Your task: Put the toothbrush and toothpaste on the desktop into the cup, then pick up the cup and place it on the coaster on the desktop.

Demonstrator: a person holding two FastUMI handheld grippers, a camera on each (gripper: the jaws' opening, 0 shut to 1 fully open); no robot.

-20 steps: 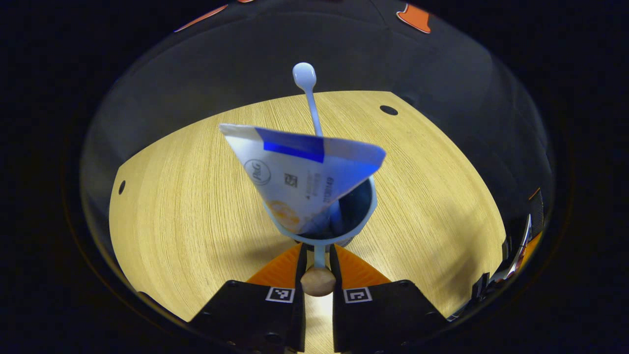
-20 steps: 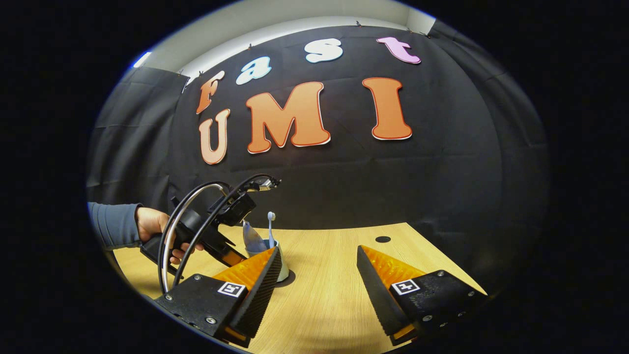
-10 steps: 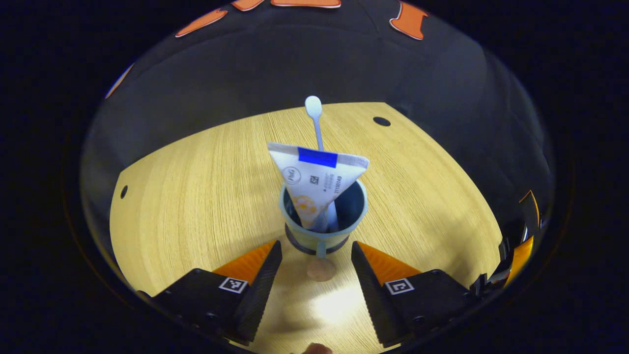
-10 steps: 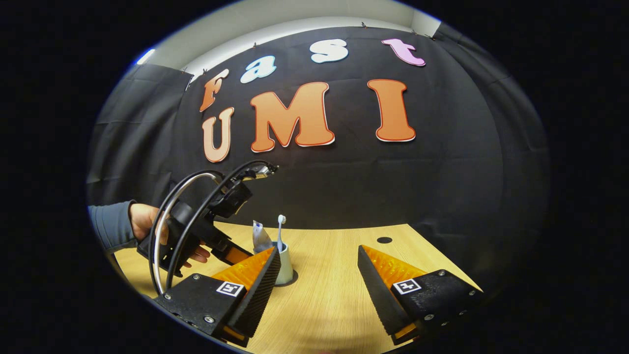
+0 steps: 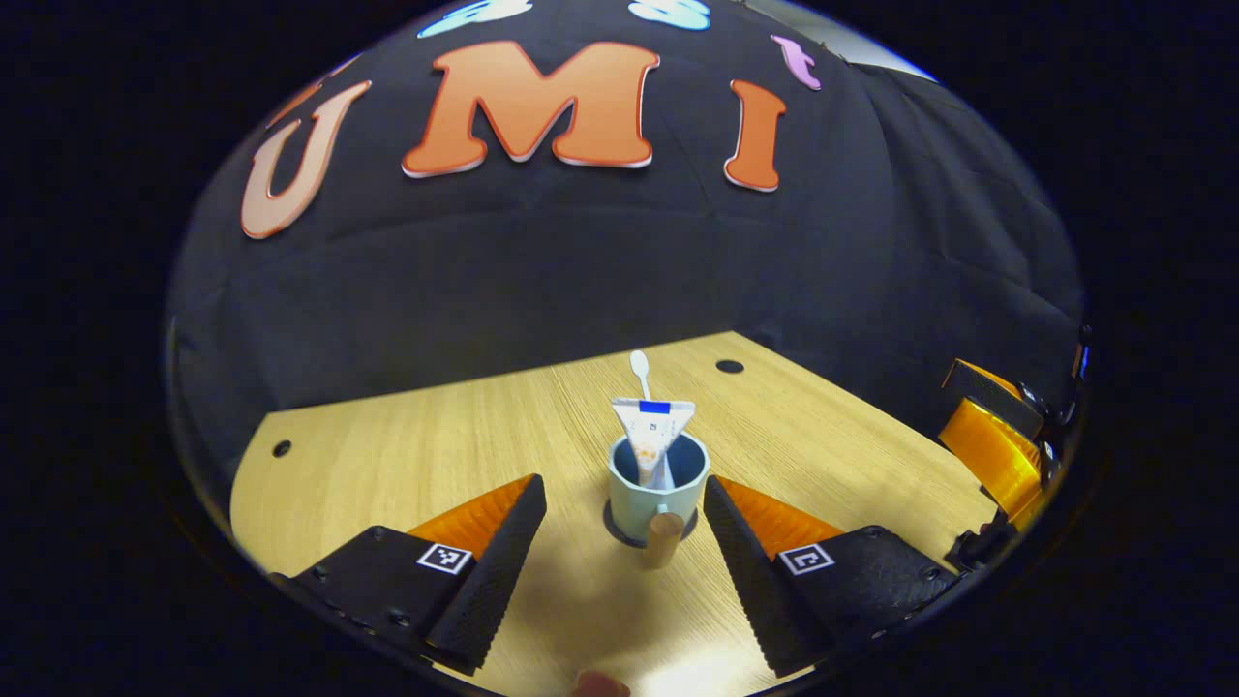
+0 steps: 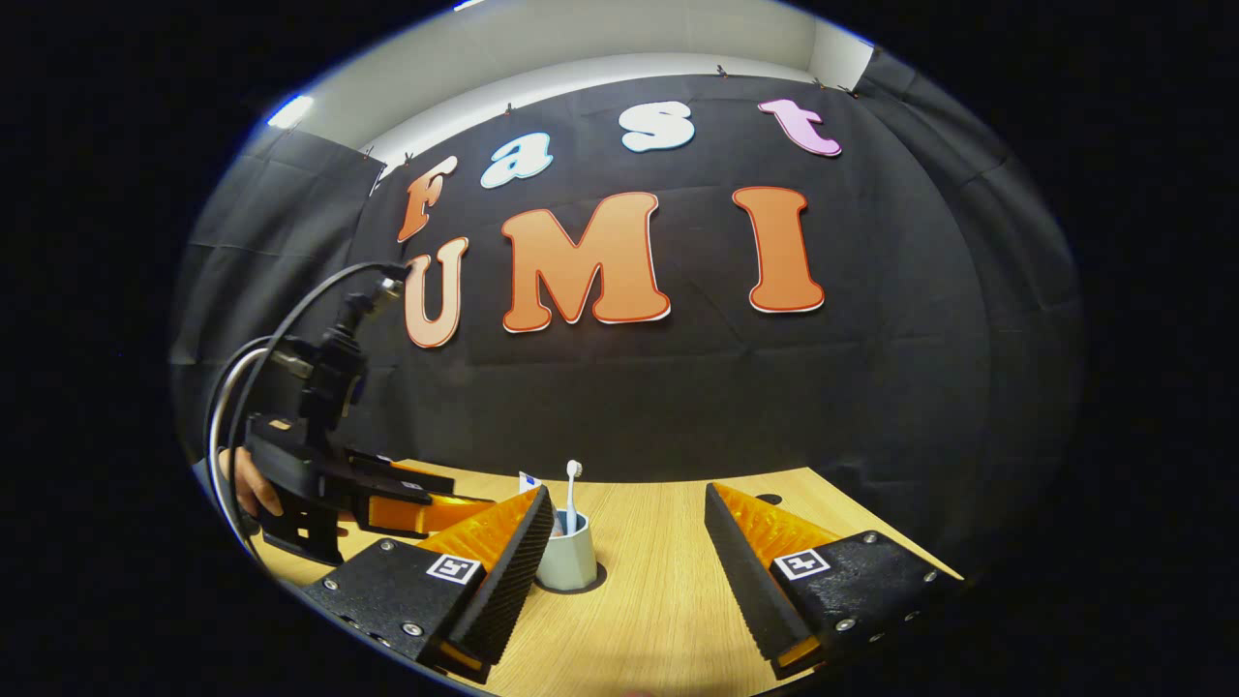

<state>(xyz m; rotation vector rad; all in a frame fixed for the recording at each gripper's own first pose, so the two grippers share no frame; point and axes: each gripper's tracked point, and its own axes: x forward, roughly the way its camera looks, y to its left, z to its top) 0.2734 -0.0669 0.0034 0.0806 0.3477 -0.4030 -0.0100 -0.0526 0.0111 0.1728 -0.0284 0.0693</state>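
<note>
The cup [image 5: 657, 481] stands upright on the desk [image 5: 407, 445], straight ahead of my left gripper [image 5: 624, 542] and centred on the gap between its two fingers. Those fingers [image 5: 494, 542] are spread wide and touch nothing; the cup sits just beyond their tips. Its handle [image 5: 664, 538], with a rounded wooden end, points back from the cup toward me, down the middle of the gap. The dark coaster [image 5: 619, 528] shows as a rim under the cup's base, so I judge the cup already set on it. Both things are inside the cup: the toothpaste [image 5: 654, 433] stands with its flat crimped end up, and the toothbrush [image 5: 641, 372] rises behind it, long axis near vertical, head on top. From my right gripper [image 6: 629, 561] the cup lies ahead and to the left, just beside the left finger's tip and partly hidden by it; these fingers are spread wide too and hold nothing. My left gripper is nearer the cup and squarely lined up with it. If anything remains, I would say it is only to draw the left gripper straight back along the line of the handle, so neither finger clips the cup.
</note>
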